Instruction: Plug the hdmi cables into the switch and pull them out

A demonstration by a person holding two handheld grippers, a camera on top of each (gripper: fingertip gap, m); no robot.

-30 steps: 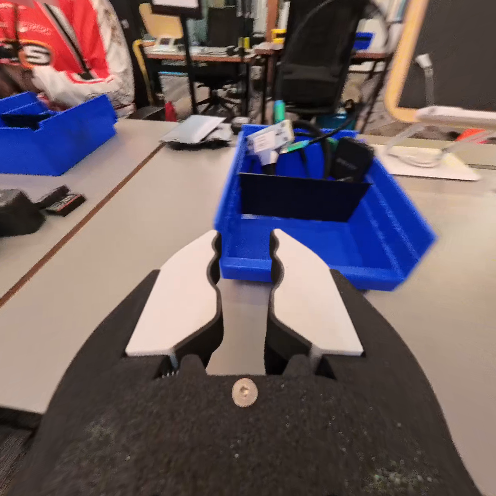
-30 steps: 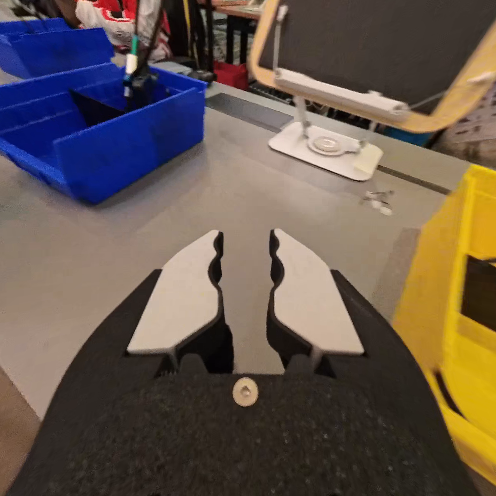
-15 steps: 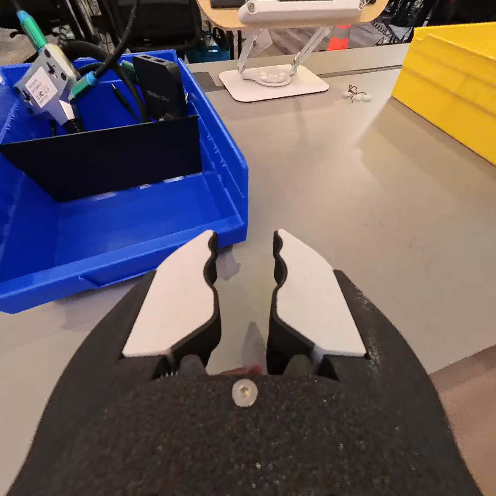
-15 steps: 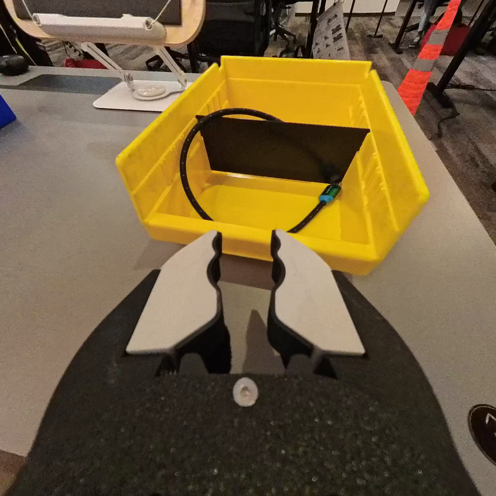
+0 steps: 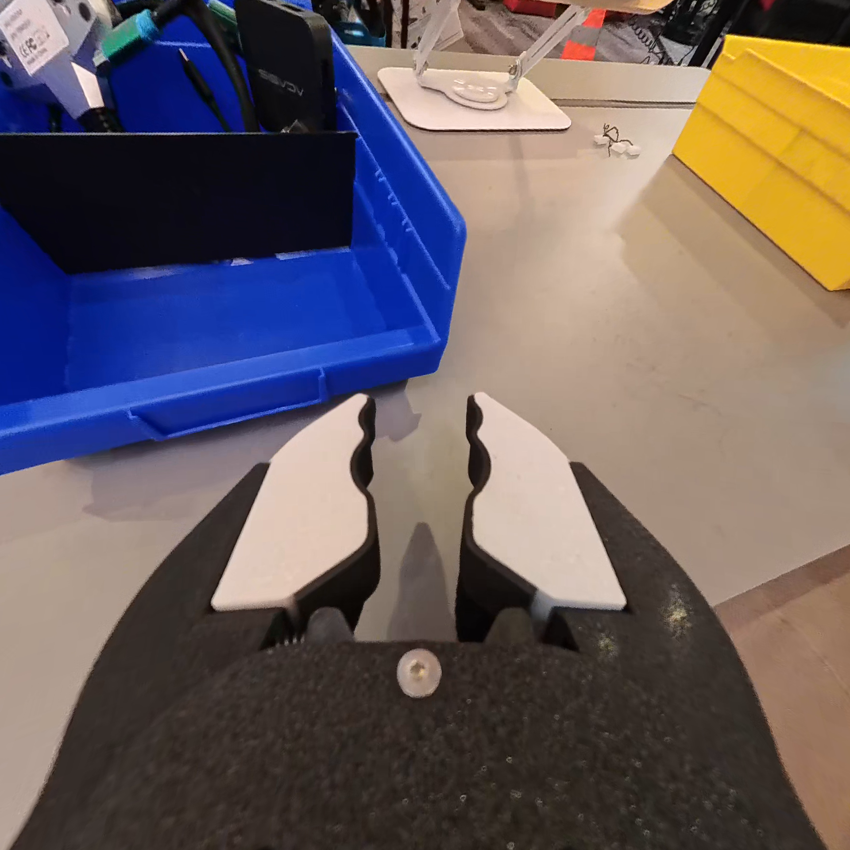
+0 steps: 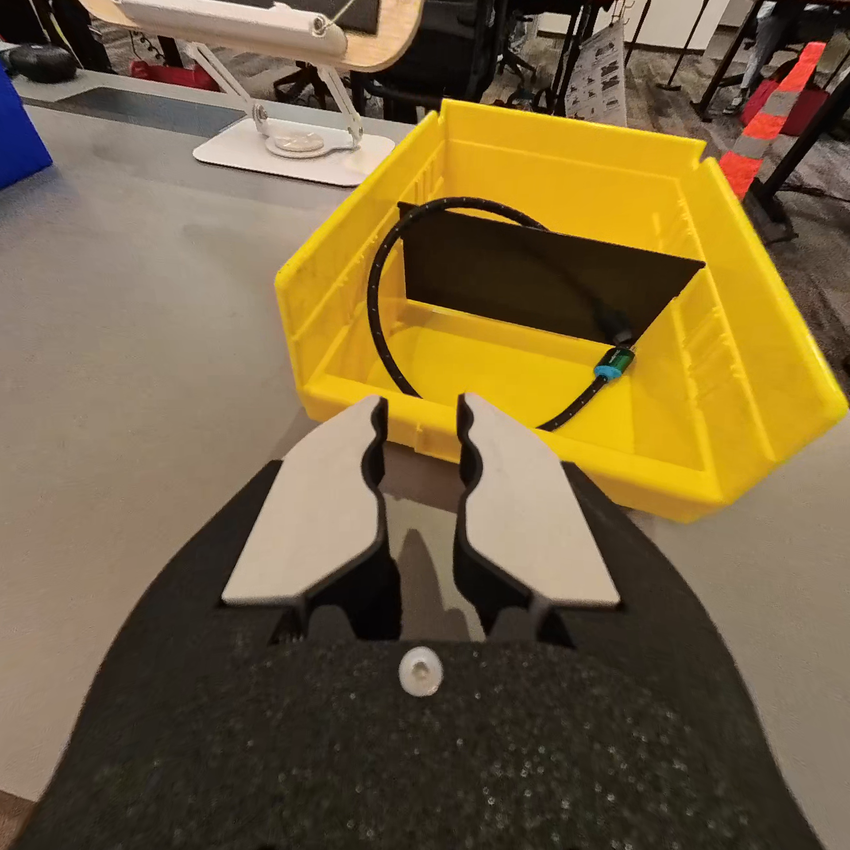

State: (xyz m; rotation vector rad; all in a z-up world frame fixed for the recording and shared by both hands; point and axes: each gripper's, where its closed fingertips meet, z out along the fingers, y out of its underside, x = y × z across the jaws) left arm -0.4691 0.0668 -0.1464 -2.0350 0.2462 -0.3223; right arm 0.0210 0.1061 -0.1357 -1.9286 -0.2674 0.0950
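You hold both grippers empty, jaws narrowly apart: left gripper just right of the blue bin, switch ahead-left behind its divider; right gripper facing the cable in the yellow bin, likely to reach.

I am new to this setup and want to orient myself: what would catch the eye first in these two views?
The yellow bin ahead of the right hand-held gripper stands out, with a black braided cable curving over its dark divider. On the left, the blue bin holds a black box and cables behind its divider.
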